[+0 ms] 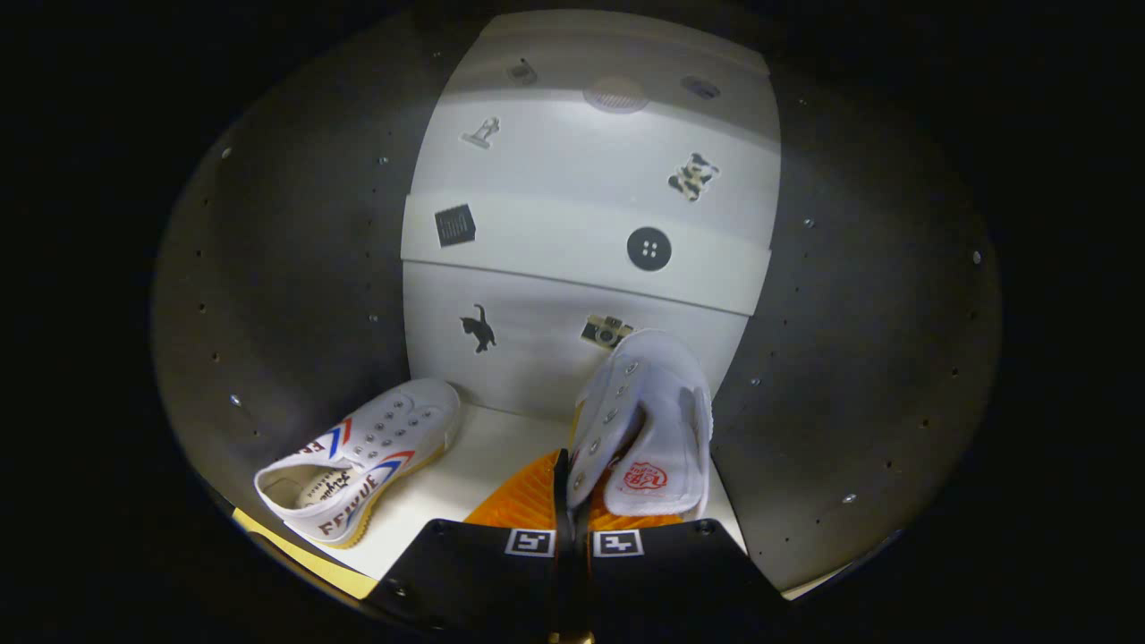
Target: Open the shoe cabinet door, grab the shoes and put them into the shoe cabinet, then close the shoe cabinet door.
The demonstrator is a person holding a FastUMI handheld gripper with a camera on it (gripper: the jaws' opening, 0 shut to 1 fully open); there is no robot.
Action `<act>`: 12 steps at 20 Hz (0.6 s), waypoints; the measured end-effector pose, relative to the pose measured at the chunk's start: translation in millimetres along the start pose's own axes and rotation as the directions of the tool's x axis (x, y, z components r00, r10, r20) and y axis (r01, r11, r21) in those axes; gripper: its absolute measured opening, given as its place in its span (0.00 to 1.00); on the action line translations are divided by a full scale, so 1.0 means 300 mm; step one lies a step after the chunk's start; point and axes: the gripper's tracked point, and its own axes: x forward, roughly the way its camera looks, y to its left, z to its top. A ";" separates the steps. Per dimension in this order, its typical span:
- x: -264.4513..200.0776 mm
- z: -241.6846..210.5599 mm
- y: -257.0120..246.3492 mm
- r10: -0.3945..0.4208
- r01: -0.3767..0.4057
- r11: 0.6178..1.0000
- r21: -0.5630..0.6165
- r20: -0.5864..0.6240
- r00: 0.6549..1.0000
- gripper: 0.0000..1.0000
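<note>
My gripper [572, 487] is shut on the side wall of a white canvas shoe [648, 420], which hangs lifted in front of the fingers with its tongue and insole label showing. A second white shoe [362, 461] with red and blue stripes lies on the pale floor [483, 465] to the left of the fingers, toe toward the cabinet. Beyond both stands the white shoe cabinet [581, 233], its stickered door panels shut; the middle panel [572, 246] juts slightly forward.
Dark perforated booth walls [295, 268] flank the cabinet on both sides. A yellow strip [295, 550] edges the floor at the near left. The floor between the lying shoe and the fingers is bare.
</note>
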 end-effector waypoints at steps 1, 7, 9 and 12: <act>0.019 -0.007 0.003 -0.006 0.006 1.000 -0.003 -0.009 1.000 0.01; 0.112 -0.056 0.062 0.032 -0.030 0.999 0.032 -0.065 0.997 0.02; 0.134 -0.073 0.074 0.047 -0.042 0.998 0.053 -0.094 0.994 0.02; 0.157 -0.092 0.087 0.058 -0.051 0.997 0.060 -0.128 0.990 0.03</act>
